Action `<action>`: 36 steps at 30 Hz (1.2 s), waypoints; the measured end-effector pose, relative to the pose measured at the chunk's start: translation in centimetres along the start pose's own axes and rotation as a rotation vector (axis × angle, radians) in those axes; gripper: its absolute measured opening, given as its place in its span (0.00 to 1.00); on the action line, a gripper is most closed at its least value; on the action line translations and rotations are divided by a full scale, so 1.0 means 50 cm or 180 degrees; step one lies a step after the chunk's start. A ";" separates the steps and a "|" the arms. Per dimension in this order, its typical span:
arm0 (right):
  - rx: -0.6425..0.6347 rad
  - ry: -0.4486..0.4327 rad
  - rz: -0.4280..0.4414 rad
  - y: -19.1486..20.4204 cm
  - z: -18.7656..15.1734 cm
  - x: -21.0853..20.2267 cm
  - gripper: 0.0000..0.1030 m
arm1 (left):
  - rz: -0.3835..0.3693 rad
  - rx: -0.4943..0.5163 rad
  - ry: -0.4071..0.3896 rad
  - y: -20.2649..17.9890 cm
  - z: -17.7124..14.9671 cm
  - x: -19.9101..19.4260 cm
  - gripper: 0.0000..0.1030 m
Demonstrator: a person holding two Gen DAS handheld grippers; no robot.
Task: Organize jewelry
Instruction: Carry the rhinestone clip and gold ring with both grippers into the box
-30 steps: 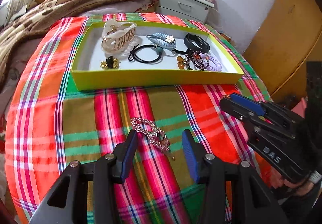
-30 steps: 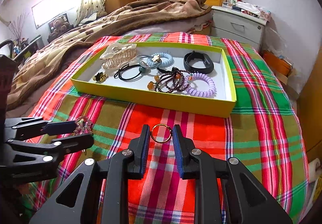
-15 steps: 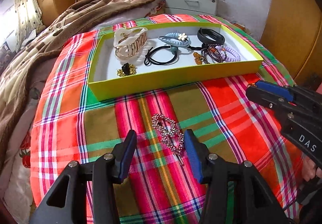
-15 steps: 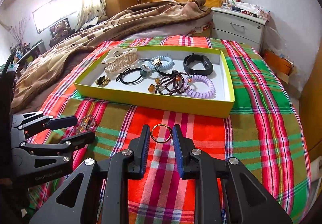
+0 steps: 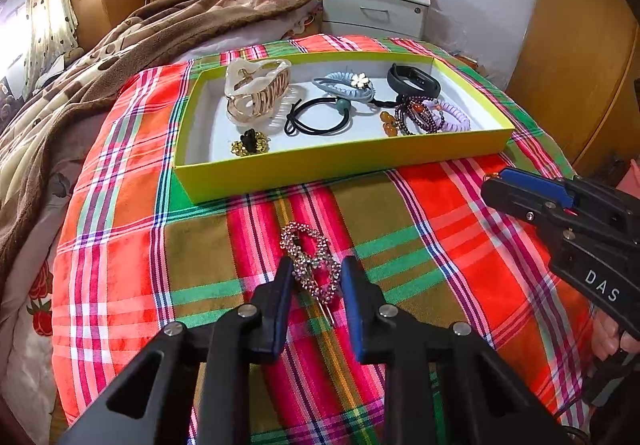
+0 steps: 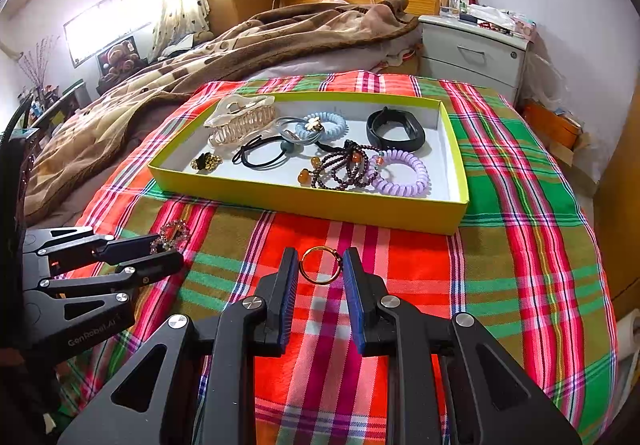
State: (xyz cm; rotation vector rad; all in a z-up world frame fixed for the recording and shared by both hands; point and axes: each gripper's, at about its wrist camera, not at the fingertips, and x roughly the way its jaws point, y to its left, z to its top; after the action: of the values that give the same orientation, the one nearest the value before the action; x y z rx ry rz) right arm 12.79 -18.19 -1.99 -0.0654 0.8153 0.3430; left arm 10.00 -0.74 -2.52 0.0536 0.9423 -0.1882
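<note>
**Both grippers closing in on the last loose pieces**

The person is working on a bed covered with a plaid blanket (image 5: pixel 440 245), where a yellow-green tray (image 5: pixel 340 169) is already holding most of the jewelry: a cream claw clip (image 5: pixel 256 93), a black hair tie (image 5: pixel 320 117), a pale blue coil tie (image 5: pixel 340 85), a black band (image 5: pixel 412 79), a dark bead bracelet (image 6: pixel 344 165) and a lilac coil tie (image 6: pixel 400 173).

Two pieces are lying outside it on the blanket, in front of the tray's near wall. The left gripper (image 5: pixel 314 281) is straddling the rhinestone hair clip (image 5: pixel 310 261); its jaws have just been closing, and the pads are now sitting right against the clip's two sides, so it is looking clamped on the clip, though the clip is not yet lifted off the cloth. The right gripper (image 6: pixel 320 269) is holding its pads against either side of the gold ring (image 6: pixel 320 265), which is standing upright between them.

The step in hand is the pickup of these two remaining items. The next move is probably calling for a gentle lift, then a carry over the tray's near wall to a bare patch of its white floor. The ring is thin and could be slipping or rolling if the grip is loosening early.
</note>
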 end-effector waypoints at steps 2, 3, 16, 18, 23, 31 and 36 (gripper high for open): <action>0.0007 0.0000 -0.0006 0.001 0.000 -0.001 0.23 | -0.0032 -0.0005 -0.0013 0.002 -0.001 -0.001 0.24; 0.0006 -0.0003 -0.0009 0.001 -0.001 -0.003 0.23 | -0.0045 -0.0022 -0.0023 0.004 -0.001 -0.003 0.24; 0.0040 -0.0038 -0.0019 0.007 0.007 -0.012 0.23 | -0.0191 -0.0043 -0.0174 0.010 0.007 -0.036 0.24; 0.0044 -0.0055 -0.0023 0.008 0.010 -0.016 0.23 | -0.0227 -0.0053 -0.0197 0.011 0.010 -0.042 0.24; 0.0084 -0.0143 -0.0043 0.002 0.026 -0.032 0.23 | -0.0281 -0.0061 -0.0298 0.014 0.024 -0.063 0.24; 0.0189 -0.0265 -0.0136 -0.032 0.077 -0.040 0.23 | -0.0399 -0.0087 -0.0442 0.027 0.081 -0.078 0.24; 0.0249 -0.0292 -0.0190 -0.058 0.107 -0.027 0.23 | -0.0453 -0.0075 -0.0485 0.030 0.122 -0.068 0.24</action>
State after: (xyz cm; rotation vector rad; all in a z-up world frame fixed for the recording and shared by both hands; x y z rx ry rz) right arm 16.65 -20.29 2.42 -0.0009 0.7337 0.2559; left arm 13.21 0.41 3.77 -0.0492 0.7965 -0.3087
